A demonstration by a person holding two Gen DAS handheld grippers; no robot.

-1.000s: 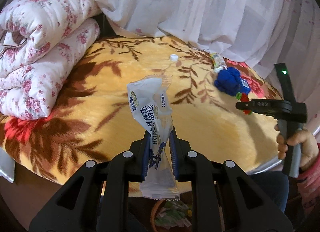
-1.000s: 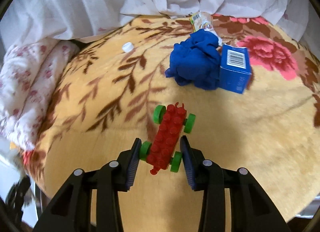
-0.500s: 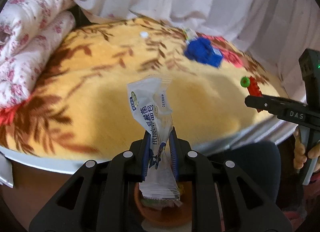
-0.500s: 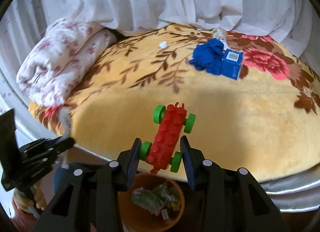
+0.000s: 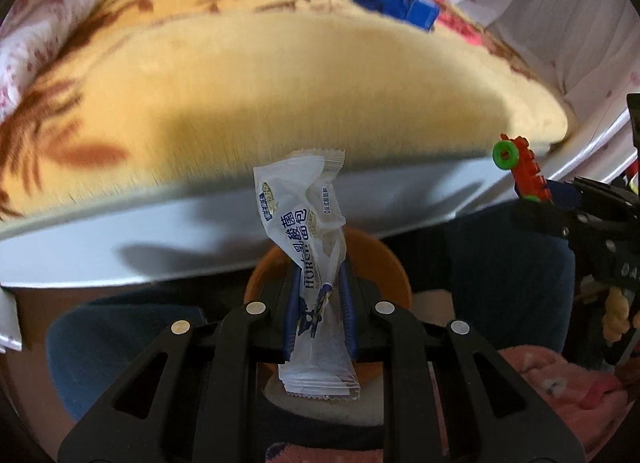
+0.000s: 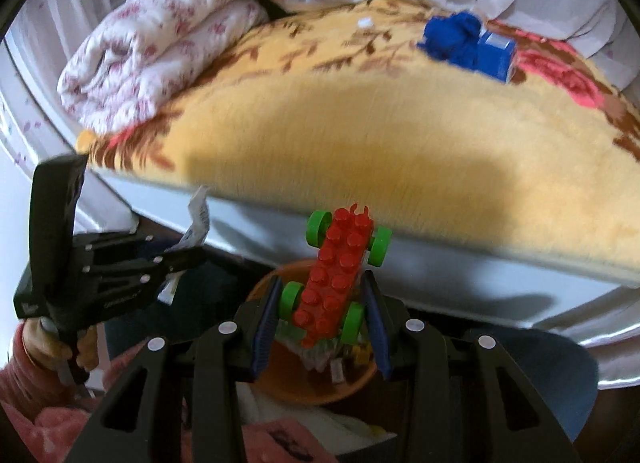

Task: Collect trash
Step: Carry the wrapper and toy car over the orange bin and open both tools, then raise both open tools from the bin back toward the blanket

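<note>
My left gripper (image 5: pixel 318 305) is shut on a white snack wrapper (image 5: pixel 306 219) with blue print and holds it upright over an orange bin (image 5: pixel 396 267) below the bed's edge. My right gripper (image 6: pixel 320 303) is shut on a red brick toy car (image 6: pixel 338 271) with green wheels, above the same orange bin (image 6: pixel 280 375), which holds several scraps. The toy car also shows at the right of the left wrist view (image 5: pixel 524 171). The left gripper with the wrapper shows at the left of the right wrist view (image 6: pixel 176 263).
A yellow floral blanket (image 6: pixel 380 135) covers the bed. On it lie a blue cloth (image 6: pixel 452 41), a blue box (image 6: pixel 496 55) and a small white cap (image 6: pixel 364 22). A folded pink-flowered quilt (image 6: pixel 152 59) lies at the left.
Both grippers have pulled back off the bed and dropped below its edge, each still holding its item. The orange bin has come into full view under them.
</note>
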